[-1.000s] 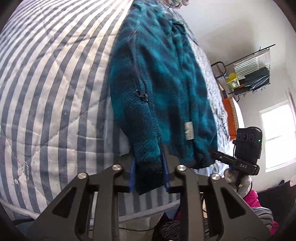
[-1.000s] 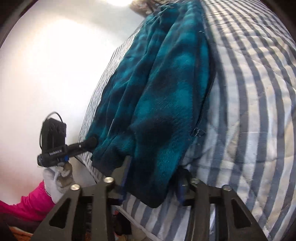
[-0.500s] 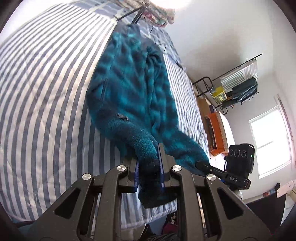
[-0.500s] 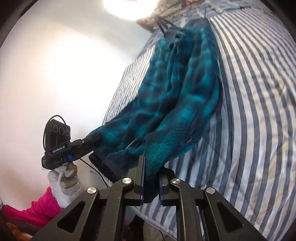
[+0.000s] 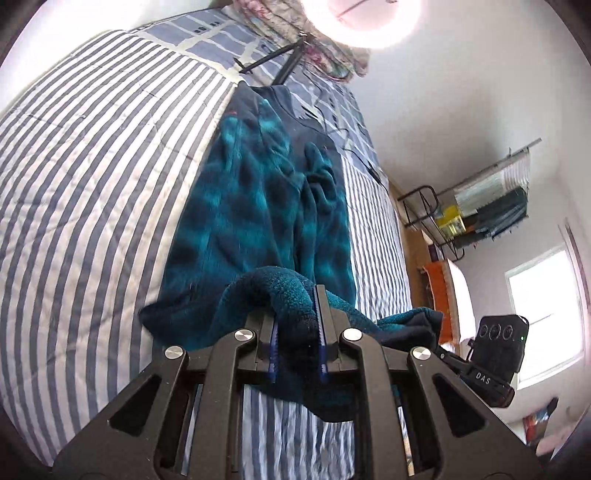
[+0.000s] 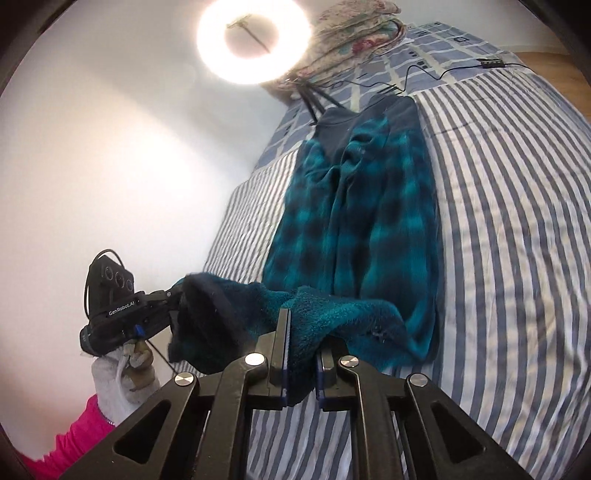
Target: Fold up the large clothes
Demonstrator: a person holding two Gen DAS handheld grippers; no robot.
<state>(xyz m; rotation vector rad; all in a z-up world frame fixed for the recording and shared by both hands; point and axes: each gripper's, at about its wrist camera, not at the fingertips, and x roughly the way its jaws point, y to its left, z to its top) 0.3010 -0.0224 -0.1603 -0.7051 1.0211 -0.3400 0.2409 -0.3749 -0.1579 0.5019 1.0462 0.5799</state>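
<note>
Blue-and-white striped bedding [image 5: 92, 192] covers one wide bed, where one teal plaid fleece jacket [image 5: 258, 206] lies lengthwise with its dark collar toward the headboard. One ring light [image 6: 255, 37] glows above a folded floral blanket [image 6: 354, 33]; one metal rack [image 5: 480, 199] stands by one window [image 5: 546, 314]. Two grippers work the near hem. The left gripper [image 5: 297, 332] is clamped on one hem corner, the right gripper [image 6: 301, 354] on the other, fleece bunched between each pair of pads. A second ago the hem lay flat at the bed's edge and the right jaws stood wider; they have just been closing on the cloth, and both corners now ride above the quilt. One white-gloved hand [image 6: 122, 373] with a pink sleeve [image 6: 70, 443] shows; the other hand is cut off.
</note>
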